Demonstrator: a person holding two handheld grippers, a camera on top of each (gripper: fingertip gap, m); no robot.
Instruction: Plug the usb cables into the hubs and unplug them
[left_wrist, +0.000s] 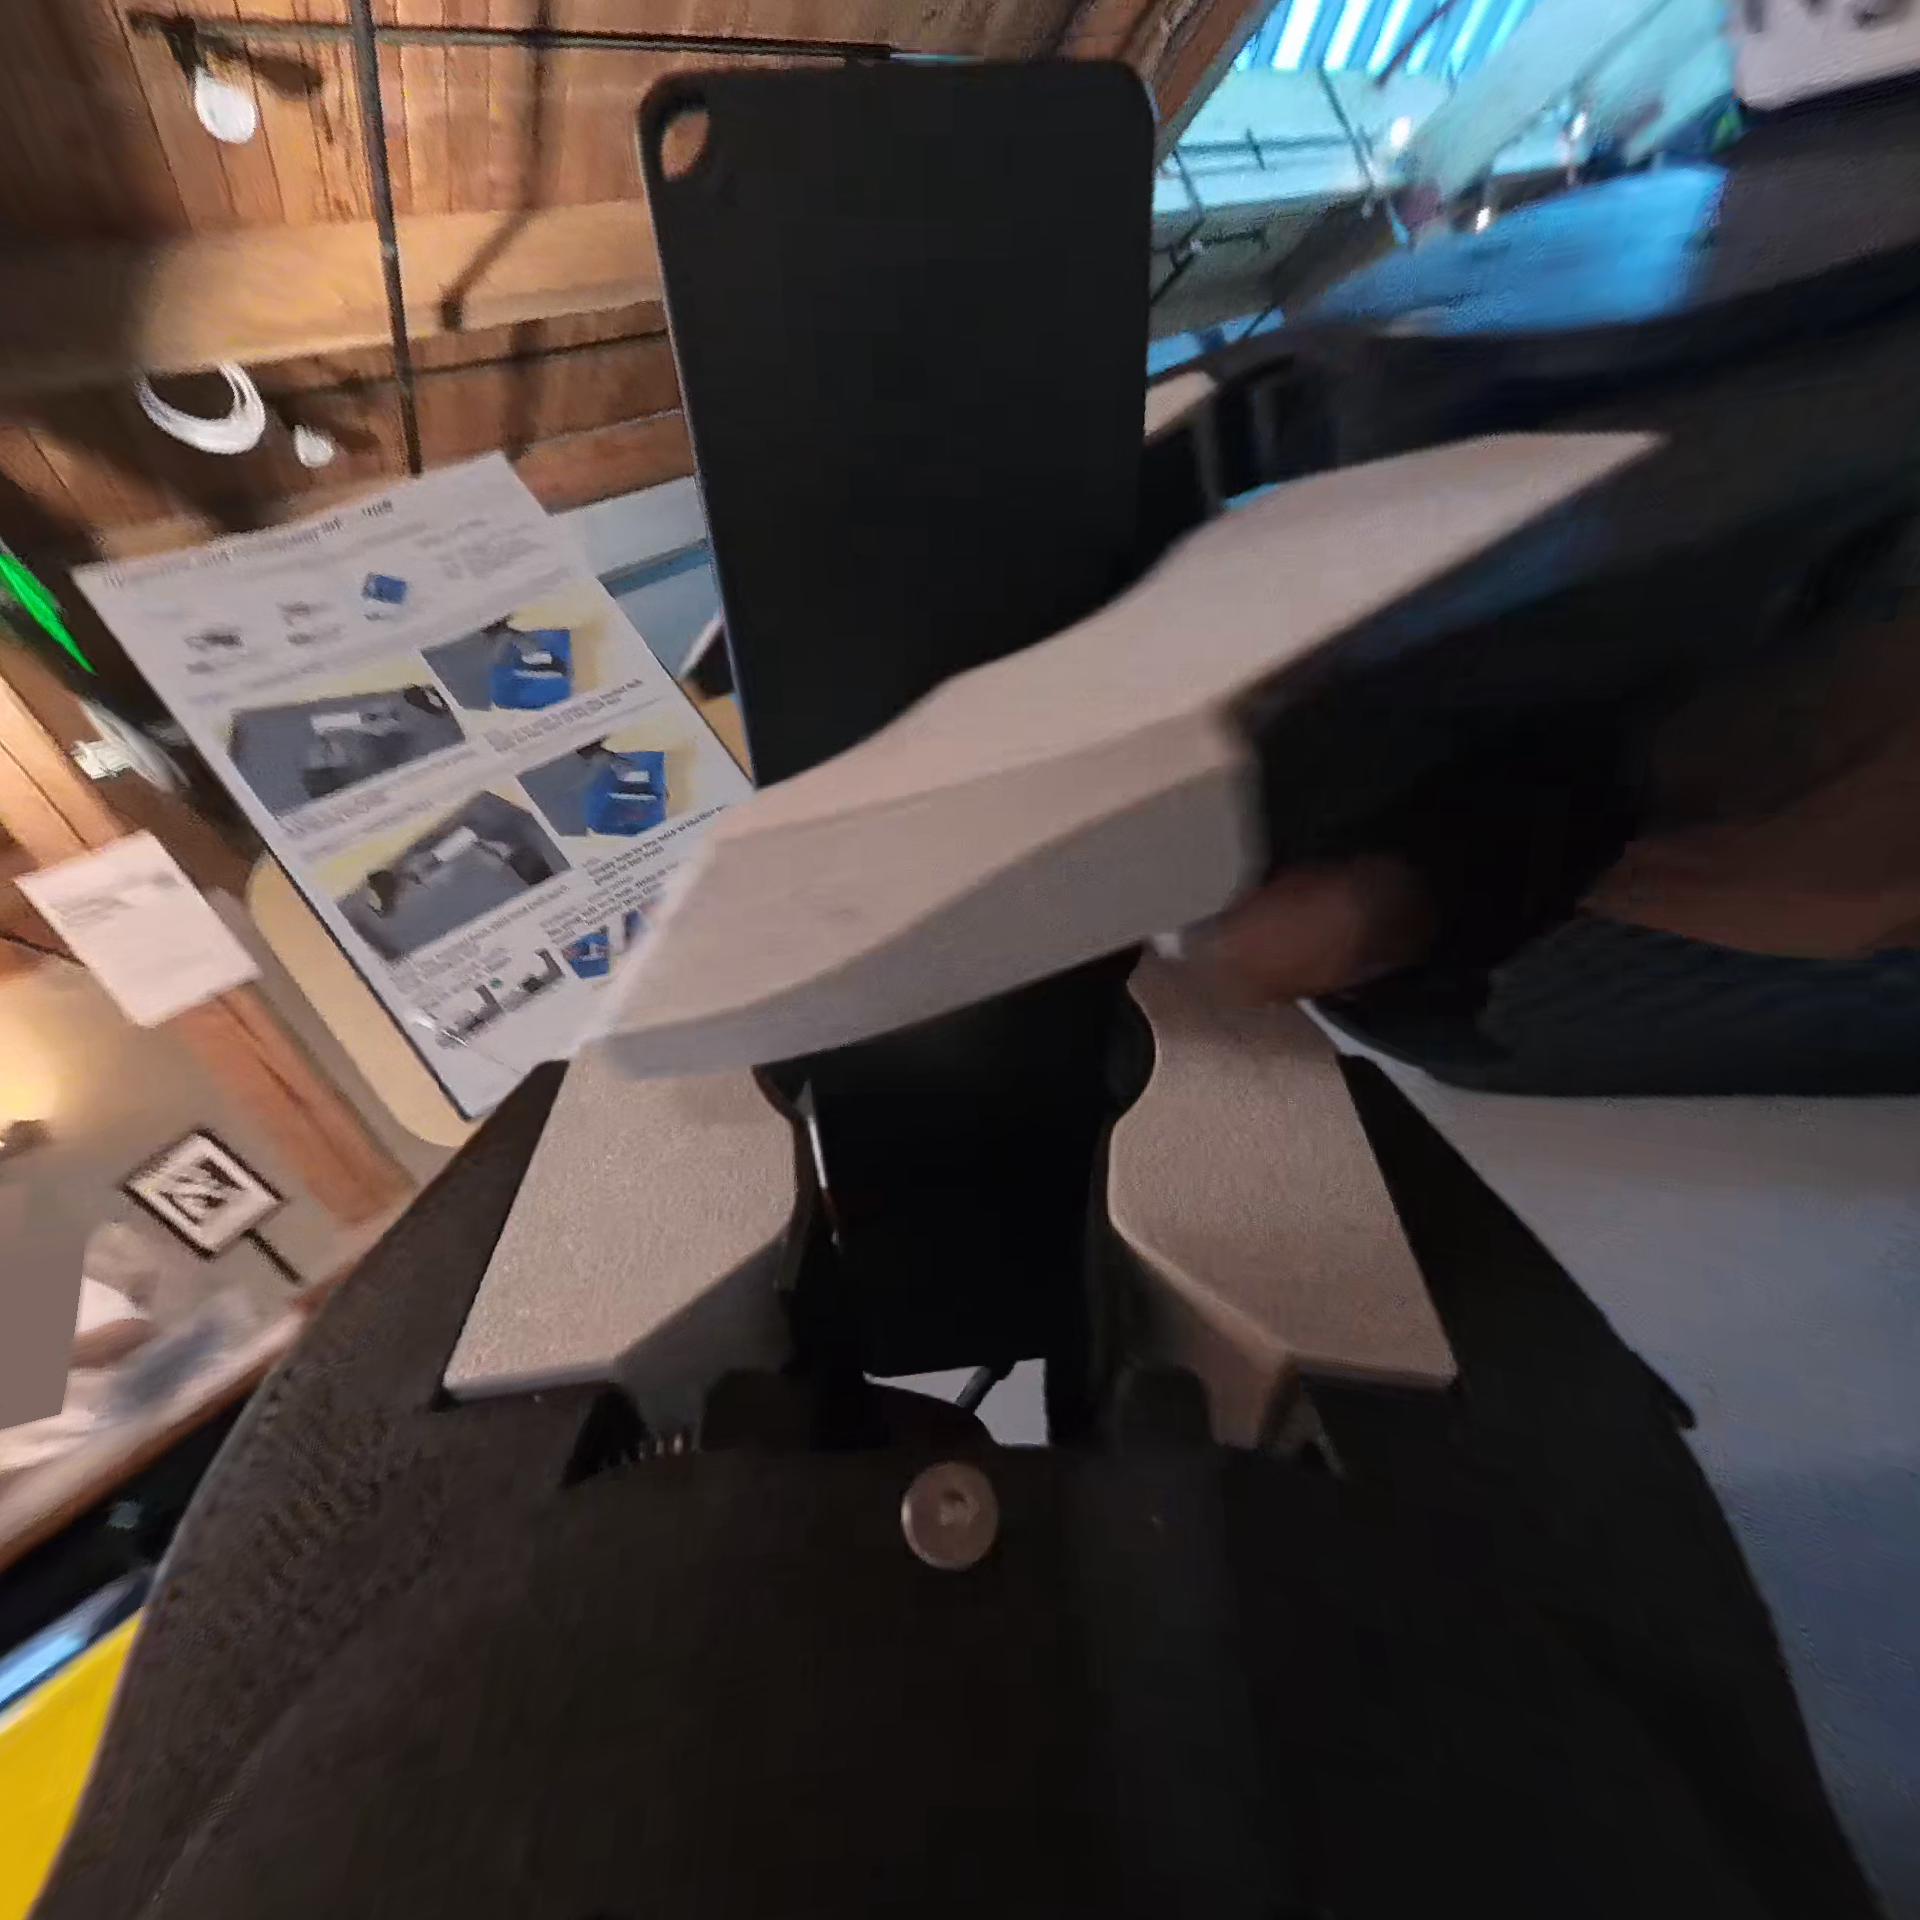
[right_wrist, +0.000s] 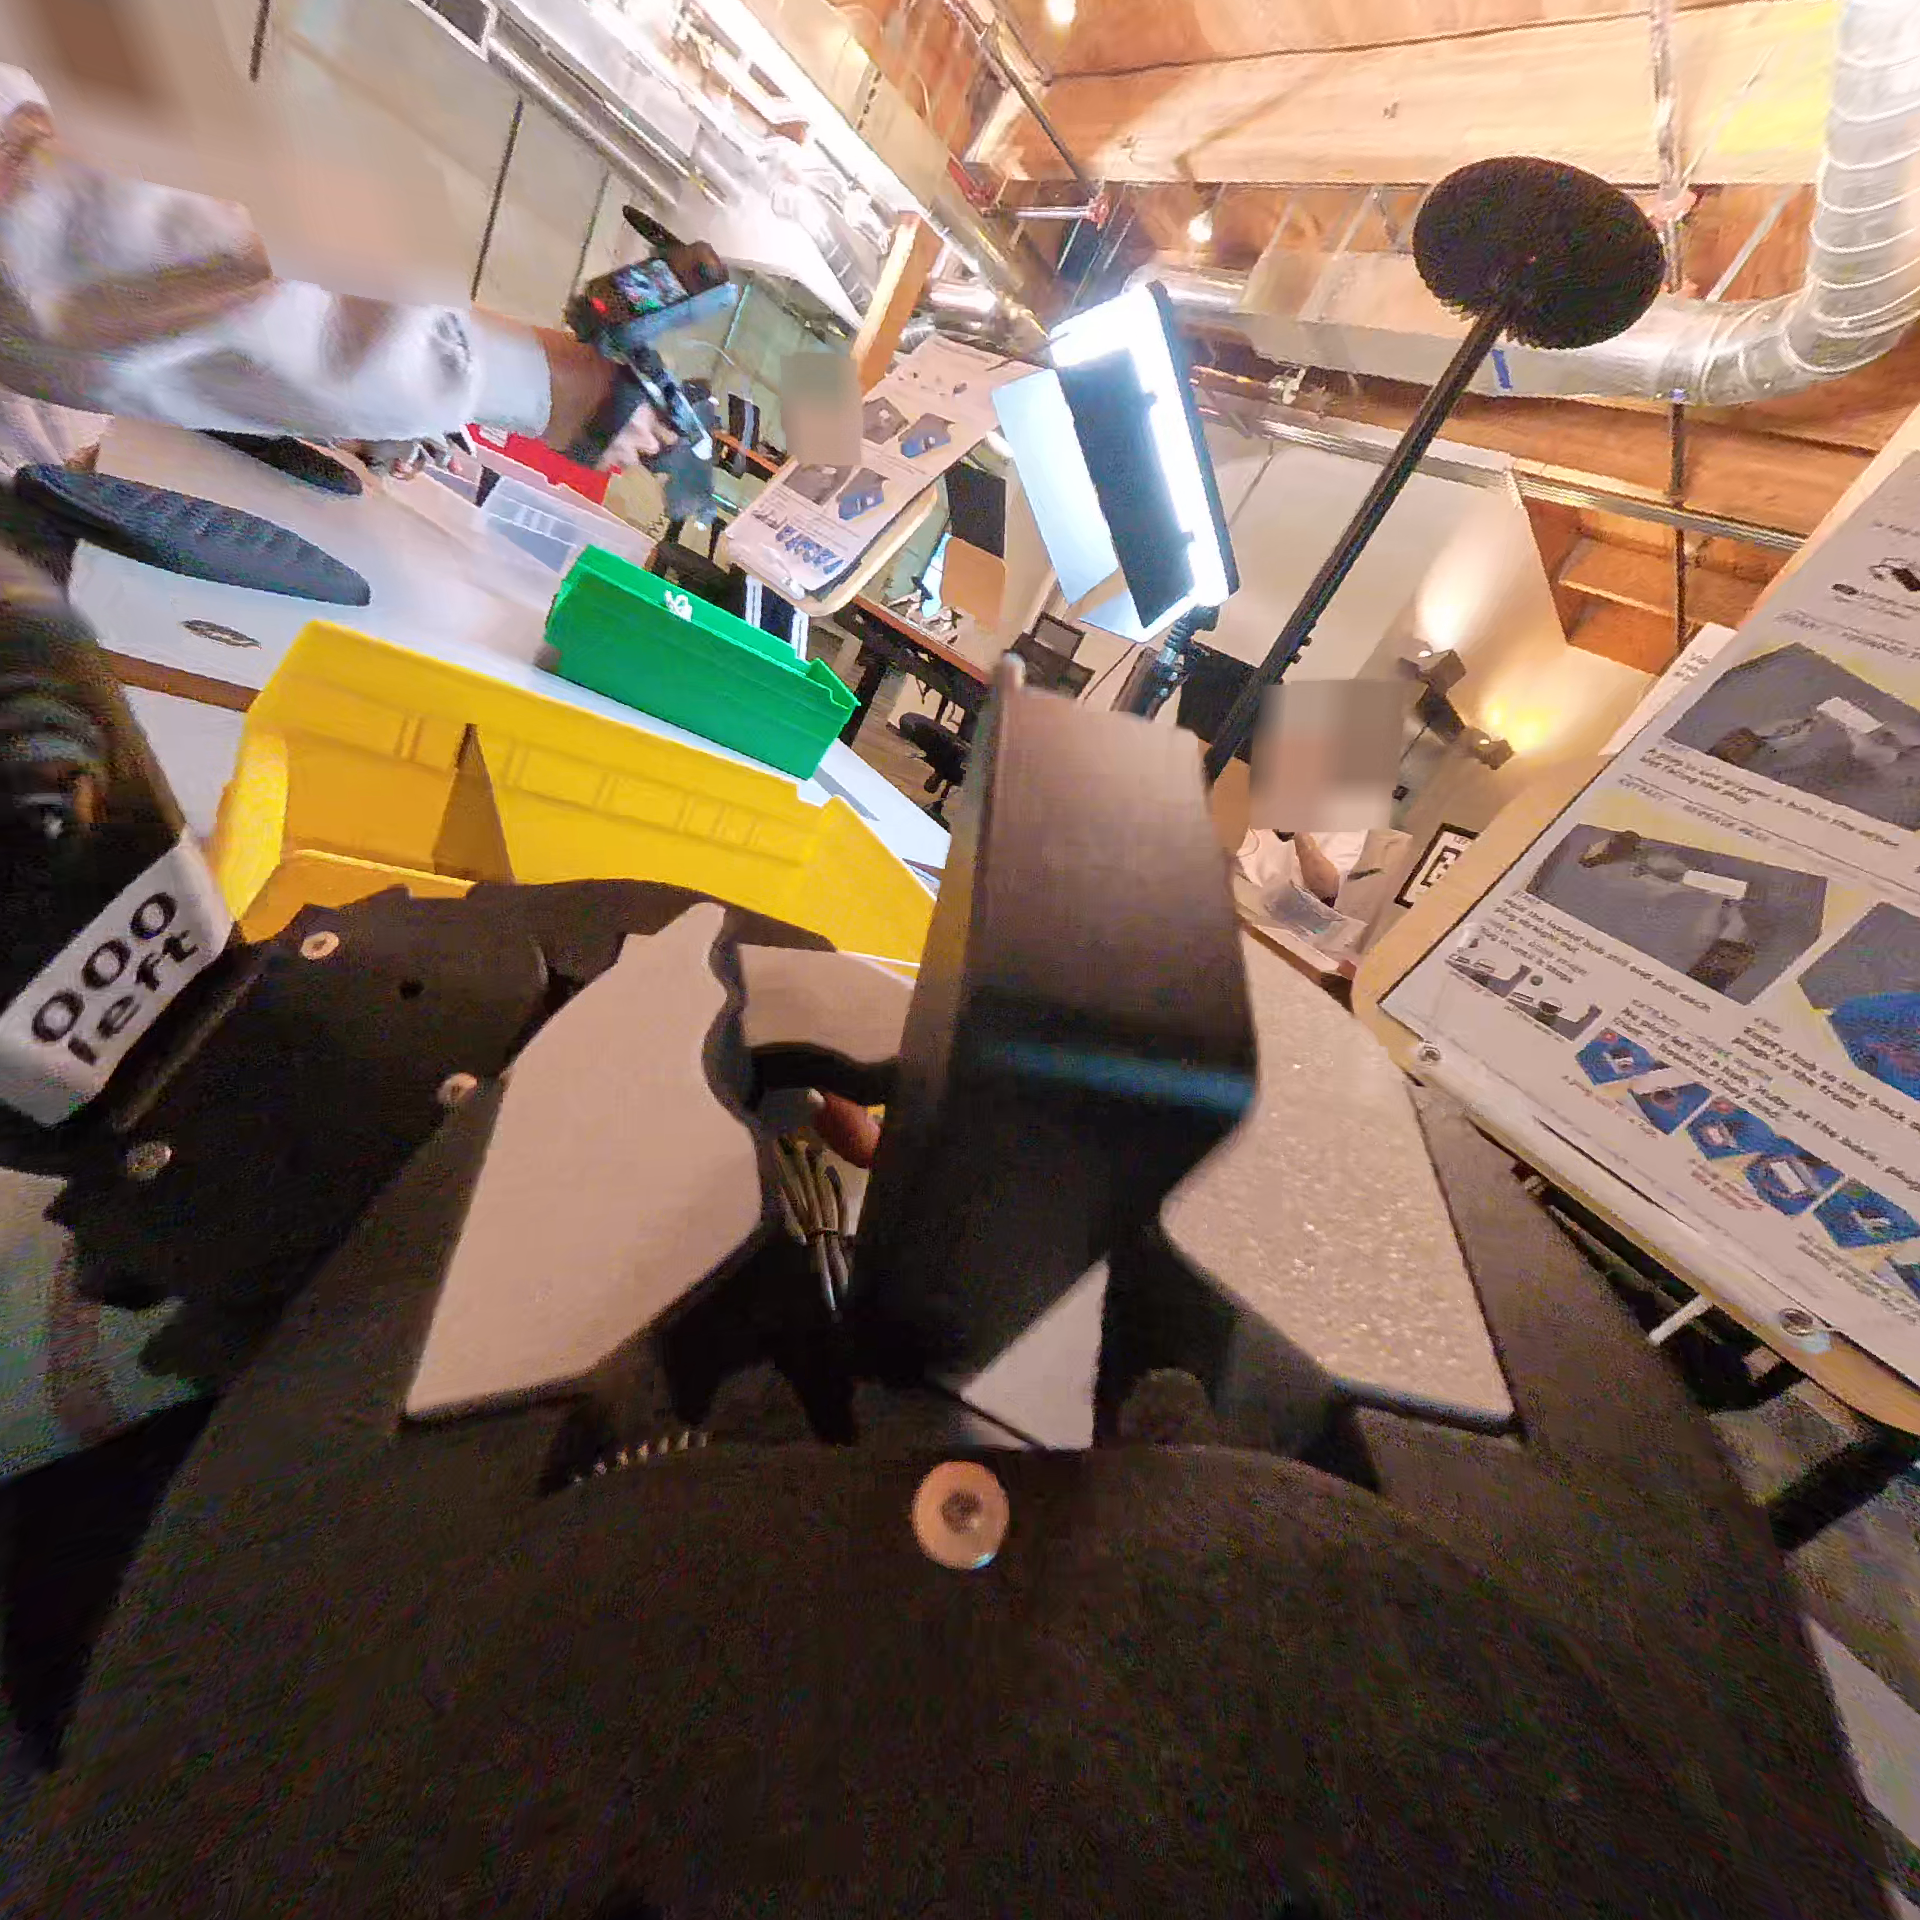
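The black hub (left_wrist: 914, 436), a flat slab with a round hole at one top corner, stood upright between the fingers of the left tongs (left_wrist: 951, 1132), which were closed on its lower end. The right tongs (left_wrist: 966, 831) lay across the hub's front at a slant, one pale finger (left_wrist: 1091, 727) passing just before it. In the right wrist view the same black hub (right_wrist: 1081, 935) rose edge-on between the right tongs (right_wrist: 956, 1174), closed against its lower part, though the grip there was dark and hard to read. The left tongs (right_wrist: 665, 1049) reached in from the hub's left and met it low down. Thin cable ends (right_wrist: 816, 1205) showed just left of the hub's base. Behind the hub to the left sat a yellow bin (right_wrist: 540, 790) and, farther back, a green bin (right_wrist: 686, 665) on the white bench (right_wrist: 416, 592). Right of the hub leaned an instruction sheet (right_wrist: 1704, 935); beyond it stood a lit lamp panel (right_wrist: 1122, 468).
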